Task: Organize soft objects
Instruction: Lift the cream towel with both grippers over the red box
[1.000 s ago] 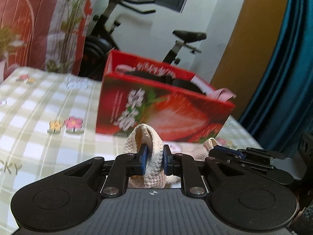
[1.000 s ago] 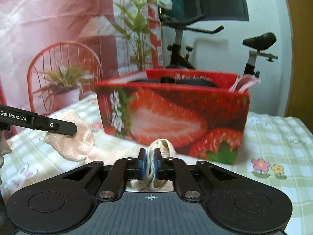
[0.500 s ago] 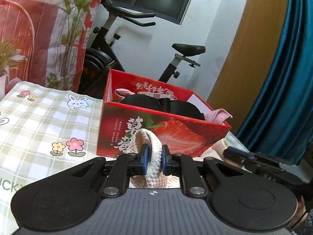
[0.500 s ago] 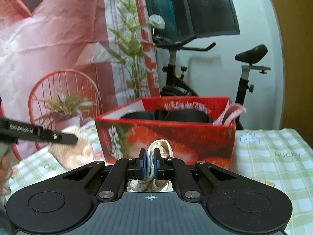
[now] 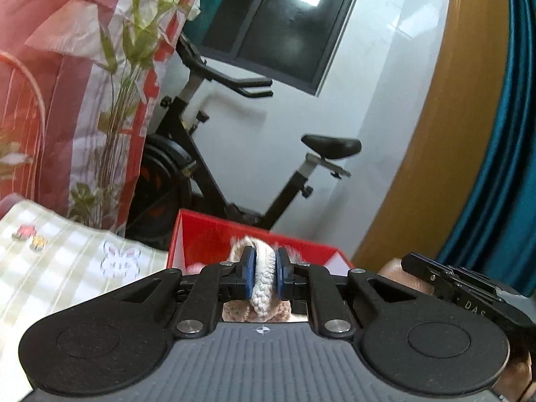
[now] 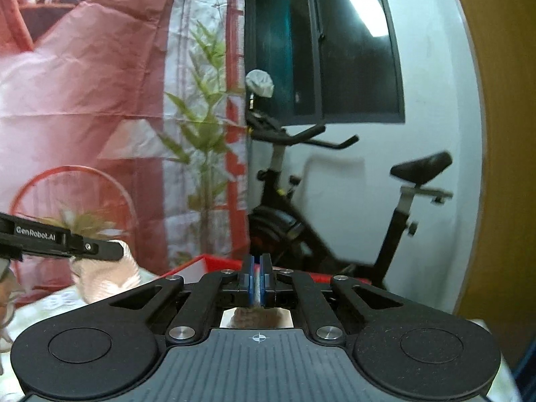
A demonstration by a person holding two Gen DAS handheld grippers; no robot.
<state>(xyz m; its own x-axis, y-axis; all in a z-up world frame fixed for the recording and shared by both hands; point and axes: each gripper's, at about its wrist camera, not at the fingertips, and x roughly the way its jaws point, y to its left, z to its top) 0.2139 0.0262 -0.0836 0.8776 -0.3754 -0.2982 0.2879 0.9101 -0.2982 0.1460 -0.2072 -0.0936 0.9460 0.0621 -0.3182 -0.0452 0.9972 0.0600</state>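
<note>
My left gripper (image 5: 264, 273) is shut on a thick fold of a cream knitted piece (image 5: 263, 293), which hangs below the blue pads. My right gripper (image 6: 257, 281) is shut on a thin edge of cream knit (image 6: 254, 318). Both are lifted in front of the red strawberry box (image 5: 204, 238), whose rim (image 6: 201, 263) shows just past the fingers. The right wrist view has the left gripper (image 6: 60, 244) at the left with pale pink knit (image 6: 107, 278) hanging under it. The right gripper's arm (image 5: 452, 284) shows at the right of the left wrist view. The box's contents are hidden.
A checked tablecloth (image 5: 67, 268) with flower and rabbit prints covers the table to the left. Behind the box stand an exercise bike (image 5: 207, 174), a tall plant (image 6: 204, 154) and a red and white curtain (image 6: 83, 100). A blue curtain (image 5: 495, 167) hangs at the right.
Both grippers have risen with the knit still clamped. The red box has dropped low in both views, so its strawberry front and contents no longer show.
</note>
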